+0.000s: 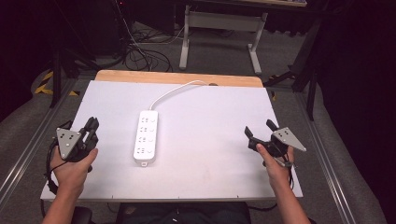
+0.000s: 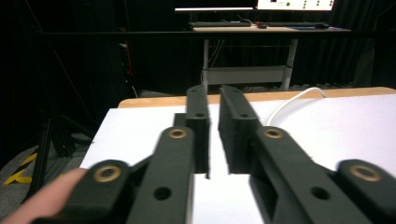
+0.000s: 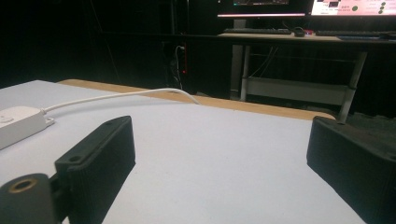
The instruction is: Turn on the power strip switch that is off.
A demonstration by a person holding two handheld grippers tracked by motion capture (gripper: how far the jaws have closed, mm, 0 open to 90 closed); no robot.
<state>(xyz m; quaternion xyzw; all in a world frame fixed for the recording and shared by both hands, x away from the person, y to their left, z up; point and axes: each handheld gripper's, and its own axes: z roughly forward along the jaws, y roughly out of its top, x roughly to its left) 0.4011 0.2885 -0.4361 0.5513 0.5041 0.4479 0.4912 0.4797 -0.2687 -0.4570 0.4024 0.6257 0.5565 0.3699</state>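
A white power strip [image 1: 145,136] lies lengthwise in the middle of the white table top [image 1: 205,116], its white cable [image 1: 173,91] curving away to the far edge. The strip's end [image 3: 18,123] and cable [image 3: 116,95] appear at the left of the right gripper view. My left gripper [image 1: 91,125] is held near the table's left edge, left of the strip, its jaws almost together with a thin gap and nothing between them. My right gripper [image 1: 259,128] is held at the right side, jaws wide apart and empty.
A wooden strip [image 1: 177,77] borders the table's far edge. Beyond it stand a desk frame [image 1: 219,32] and tangled floor cables [image 1: 140,51]. Metal rails [image 1: 28,149] run along both sides of the table. A desk with monitors [image 2: 252,5] stands in the dark background.
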